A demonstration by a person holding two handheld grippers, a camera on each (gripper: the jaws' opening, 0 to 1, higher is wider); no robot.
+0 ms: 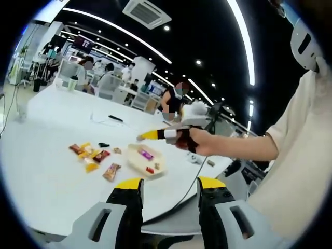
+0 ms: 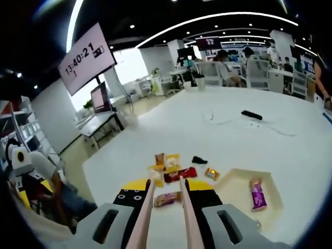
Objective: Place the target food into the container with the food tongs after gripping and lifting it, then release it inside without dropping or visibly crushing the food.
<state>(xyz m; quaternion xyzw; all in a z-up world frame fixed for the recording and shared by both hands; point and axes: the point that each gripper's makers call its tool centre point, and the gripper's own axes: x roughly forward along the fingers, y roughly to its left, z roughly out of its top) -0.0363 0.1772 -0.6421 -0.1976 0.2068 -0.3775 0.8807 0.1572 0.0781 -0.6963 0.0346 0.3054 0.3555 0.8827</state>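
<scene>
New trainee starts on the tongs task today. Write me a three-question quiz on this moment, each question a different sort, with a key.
1. True or false: the purple-wrapped snack lies inside the container.
2. Multiple choice: what runs forward between the jaws of the right gripper?
A. a spoon
B. the two arms of the food tongs
C. a cable
3. Fill in: in the left gripper view, the left gripper has its jaws ____ with nothing between them.

Key
1. True.
2. B. The tong tips reach toward the brown-wrapped snack on the white table, without gripping it yet.
3. Apart.
</scene>
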